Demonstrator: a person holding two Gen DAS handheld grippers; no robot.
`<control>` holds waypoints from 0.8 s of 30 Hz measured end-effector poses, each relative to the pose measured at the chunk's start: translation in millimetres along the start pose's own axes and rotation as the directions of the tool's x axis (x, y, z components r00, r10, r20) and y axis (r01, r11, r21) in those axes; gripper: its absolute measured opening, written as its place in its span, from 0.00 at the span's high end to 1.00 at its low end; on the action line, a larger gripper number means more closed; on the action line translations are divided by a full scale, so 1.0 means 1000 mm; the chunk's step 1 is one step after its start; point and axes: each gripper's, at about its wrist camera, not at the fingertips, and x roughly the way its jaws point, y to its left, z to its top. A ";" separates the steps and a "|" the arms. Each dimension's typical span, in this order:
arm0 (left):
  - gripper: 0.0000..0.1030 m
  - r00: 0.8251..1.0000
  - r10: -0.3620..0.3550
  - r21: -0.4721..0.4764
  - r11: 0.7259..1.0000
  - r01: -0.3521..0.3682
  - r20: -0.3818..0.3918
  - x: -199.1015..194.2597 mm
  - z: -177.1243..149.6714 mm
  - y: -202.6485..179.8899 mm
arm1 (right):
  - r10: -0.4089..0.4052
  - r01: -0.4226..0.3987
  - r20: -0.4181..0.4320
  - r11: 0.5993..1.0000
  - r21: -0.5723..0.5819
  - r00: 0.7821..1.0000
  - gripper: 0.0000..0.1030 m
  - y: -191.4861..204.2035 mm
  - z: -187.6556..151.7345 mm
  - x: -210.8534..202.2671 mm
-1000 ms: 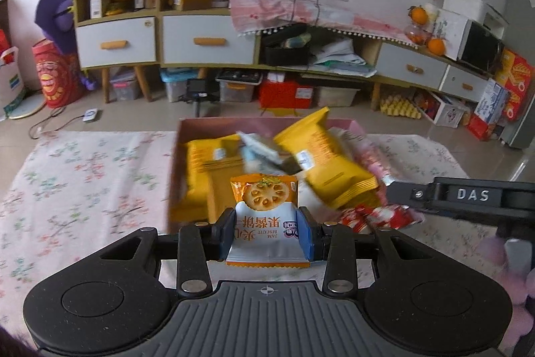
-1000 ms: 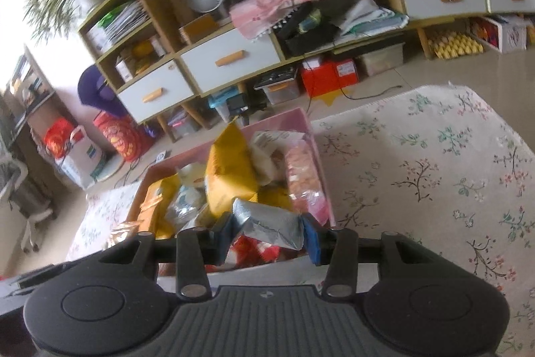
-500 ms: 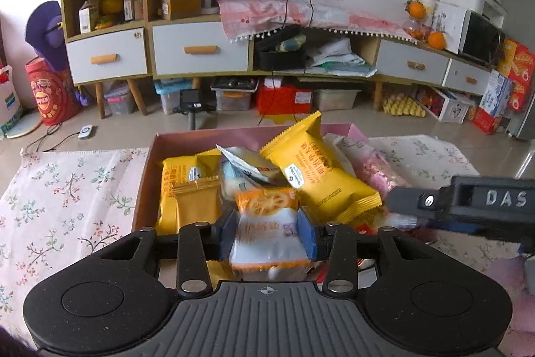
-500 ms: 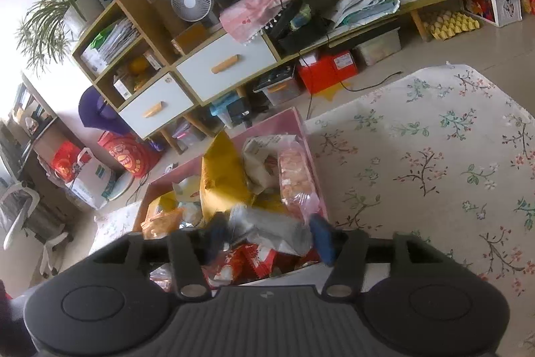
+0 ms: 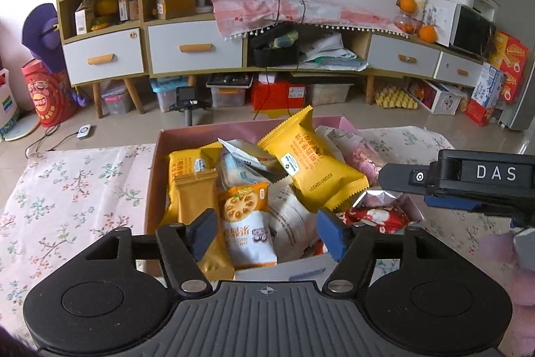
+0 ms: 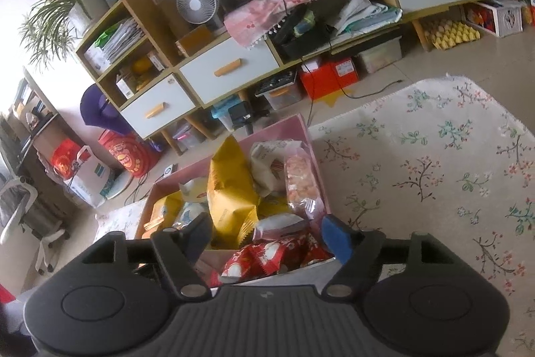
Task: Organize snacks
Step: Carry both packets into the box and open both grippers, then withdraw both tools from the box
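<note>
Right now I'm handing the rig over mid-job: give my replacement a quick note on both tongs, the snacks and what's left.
Left tongs: open, empty, over the near end of the pink box.
Right tongs: open, empty, over the same box.
The orange-and-white biscuit packet lies in the box between the left fingers, untouched by them. The silver packet rests on the red packets.
Done: both packets are in the box.
Left: no loose snacks show on the floral cloth; check out of view.
</note>
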 end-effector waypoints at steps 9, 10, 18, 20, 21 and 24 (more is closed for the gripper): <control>0.17 0.999 0.022 -0.016 1.000 -0.022 -0.025 -0.031 -0.010 0.008 | -0.040 0.040 0.002 0.996 -0.082 0.999 0.29 0.009 -0.004 -0.025; 0.16 0.999 0.024 -0.018 1.000 -0.025 -0.030 -0.034 -0.012 0.009 | -0.044 0.044 0.003 0.995 -0.093 0.999 0.28 0.010 -0.005 -0.028; 0.06 0.995 0.049 -0.068 0.996 -0.055 -0.085 -0.058 -0.034 0.014 | -0.066 0.064 -0.006 0.986 -0.152 0.998 0.19 0.016 -0.019 -0.056; 0.06 0.993 0.058 -0.078 0.995 -0.066 -0.098 -0.063 -0.038 0.015 | -0.068 0.066 -0.010 0.985 -0.157 0.998 0.18 0.016 -0.025 -0.062; 0.05 0.993 0.063 -0.083 0.994 -0.071 -0.103 -0.065 -0.041 0.015 | -0.069 0.066 -0.015 0.985 -0.158 0.997 0.18 0.018 -0.029 -0.065; 0.04 0.991 0.066 -0.101 0.992 -0.078 -0.116 -0.069 -0.050 0.017 | -0.089 0.082 -0.038 0.983 -0.166 0.995 0.17 0.022 -0.037 -0.070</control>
